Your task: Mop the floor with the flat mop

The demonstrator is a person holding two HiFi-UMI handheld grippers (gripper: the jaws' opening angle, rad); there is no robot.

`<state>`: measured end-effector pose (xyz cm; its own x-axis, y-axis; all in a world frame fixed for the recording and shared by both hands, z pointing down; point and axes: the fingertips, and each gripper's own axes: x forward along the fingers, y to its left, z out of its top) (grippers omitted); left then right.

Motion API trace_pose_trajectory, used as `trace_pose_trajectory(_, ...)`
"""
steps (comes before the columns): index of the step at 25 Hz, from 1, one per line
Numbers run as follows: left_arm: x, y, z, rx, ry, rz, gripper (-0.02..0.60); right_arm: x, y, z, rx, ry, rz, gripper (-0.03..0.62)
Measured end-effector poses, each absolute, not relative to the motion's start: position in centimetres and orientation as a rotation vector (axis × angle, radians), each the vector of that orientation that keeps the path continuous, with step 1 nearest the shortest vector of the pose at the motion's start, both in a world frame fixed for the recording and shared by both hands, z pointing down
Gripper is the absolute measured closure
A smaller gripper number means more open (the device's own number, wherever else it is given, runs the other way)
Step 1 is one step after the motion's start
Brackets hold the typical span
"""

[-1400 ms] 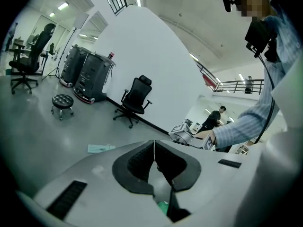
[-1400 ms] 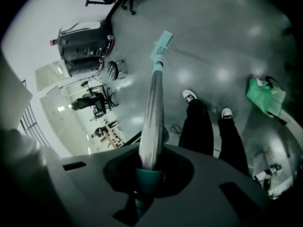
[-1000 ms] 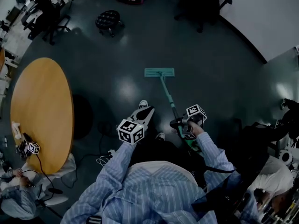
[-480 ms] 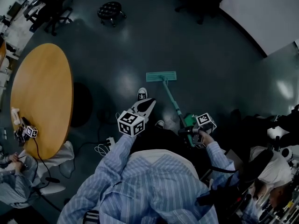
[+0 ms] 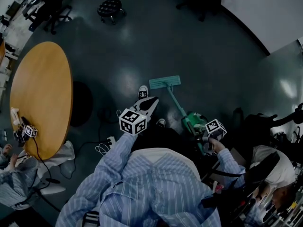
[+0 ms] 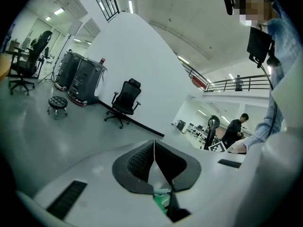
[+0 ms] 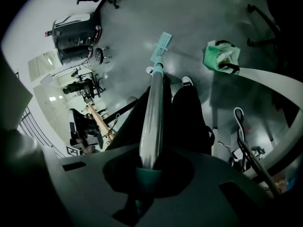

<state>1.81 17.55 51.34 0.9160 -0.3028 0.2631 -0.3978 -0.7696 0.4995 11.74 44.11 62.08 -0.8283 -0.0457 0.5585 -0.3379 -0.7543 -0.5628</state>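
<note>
The flat mop's teal head (image 5: pixel 164 82) lies on the dark floor just ahead of my shoes (image 5: pixel 143 92). Its pole (image 5: pixel 176 104) slants back toward me and to the right, into my right gripper (image 5: pixel 202 137), which is shut on it. In the right gripper view the silver pole (image 7: pixel 154 112) rises out of the right gripper (image 7: pixel 150 167) to the mop head (image 7: pixel 162 45). My left gripper (image 5: pixel 152 102) hangs over my left leg, apart from the pole, its marker cube (image 5: pixel 132 121) behind it. In the left gripper view the left gripper (image 6: pixel 154 145) is shut, its pads pressed together on nothing.
A round wooden table (image 5: pixel 42 98) fills the left side. A black stool (image 5: pixel 110 7) and office chairs (image 5: pixel 47 6) stand at the back. A green bag (image 5: pixel 195 122) sits by the pole; cables (image 5: pixel 105 148) lie at my left. People sit at lower left and lower right.
The mop head has slid back toward my feet and a little right. My right gripper has drawn back and right with the pole. The left gripper has barely moved.
</note>
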Motion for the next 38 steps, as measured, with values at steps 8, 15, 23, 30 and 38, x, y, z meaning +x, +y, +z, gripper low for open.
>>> trace_pose_trajectory(8,2.9,15.8,52.0,2.493,-0.499,0.242,0.574,11.4,41.6,62.3,0.822,-1.03,2.689,0.568)
trace_pose_trajectory(15,3.4,12.2,53.1,2.468,-0.496,0.26,0.574,11.9,34.9,63.4,0.832,-1.055,2.686,0.568)
trace_pose_trajectory(23,3.8,4.5,55.0,2.43,-0.518,0.305,0.574,13.6,23.4,65.6,0.824,-1.084,2.651,0.568)
trace_pose_trajectory(30,3.5,-5.1,56.4,2.41,-0.545,0.306,0.574,14.4,10.3,67.2,0.817,-1.096,2.611,0.568)
trace_pose_trajectory(38,4.3,-14.4,57.2,2.397,-0.524,0.309,0.574,15.3,-6.2,68.3,0.851,-1.135,2.598,0.568)
